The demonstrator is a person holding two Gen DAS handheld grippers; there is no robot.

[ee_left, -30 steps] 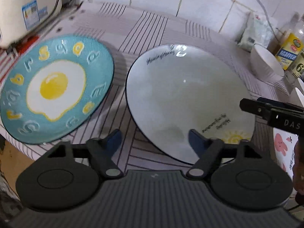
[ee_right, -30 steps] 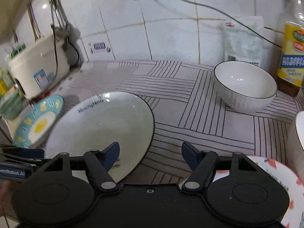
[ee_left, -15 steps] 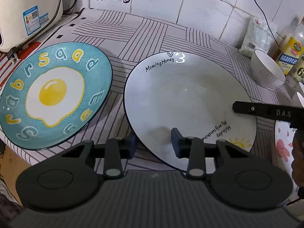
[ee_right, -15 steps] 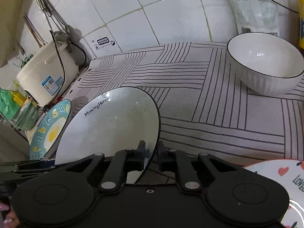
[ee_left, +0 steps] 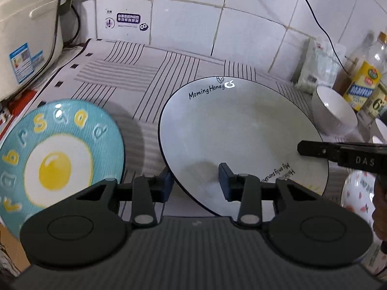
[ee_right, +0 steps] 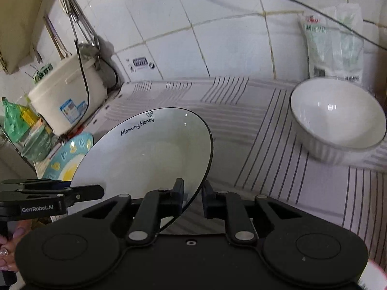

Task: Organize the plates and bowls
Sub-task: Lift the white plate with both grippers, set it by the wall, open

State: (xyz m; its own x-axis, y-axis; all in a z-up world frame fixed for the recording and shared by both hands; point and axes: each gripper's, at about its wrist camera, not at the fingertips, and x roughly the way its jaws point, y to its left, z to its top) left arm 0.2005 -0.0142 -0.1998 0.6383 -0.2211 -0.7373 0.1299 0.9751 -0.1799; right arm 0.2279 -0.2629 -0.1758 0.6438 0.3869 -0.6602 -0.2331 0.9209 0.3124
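The near rim of the white plate (ee_left: 241,135) is hidden behind both gripper bodies, so the pad contact on its underside cannot be confirmed. The blue egg plate (ee_left: 60,159) is cut off at the left edge of the left wrist view and blurred. A patterned plate (ee_left: 355,193) at the far right is half covered by the right gripper's finger and the hand behind it; its motif is hard to read.

The left gripper (ee_left: 196,183) has its jaws narrowed onto the near-left rim of the white plate: one finger sits under the rim, the other rests on the inner surface. The right gripper (ee_right: 192,198) has its jaws almost closed, pinching the near-right rim edge between the pads. The jaws of both have just been closing, with the plate rim between them. The plate is tilted, its far edge raised above the striped counter mat (ee_left: 135,72).

The white plate is at the centre of the counter, just right of the blue egg plate. A white bowl (ee_right: 338,118) stands well apart at the far right, with a plastic packet (ee_right: 333,43) against the tiled wall behind it. Oil bottles (ee_left: 365,82) stand beside the bowl. A rice cooker (ee_right: 67,96) occupies the far left corner.
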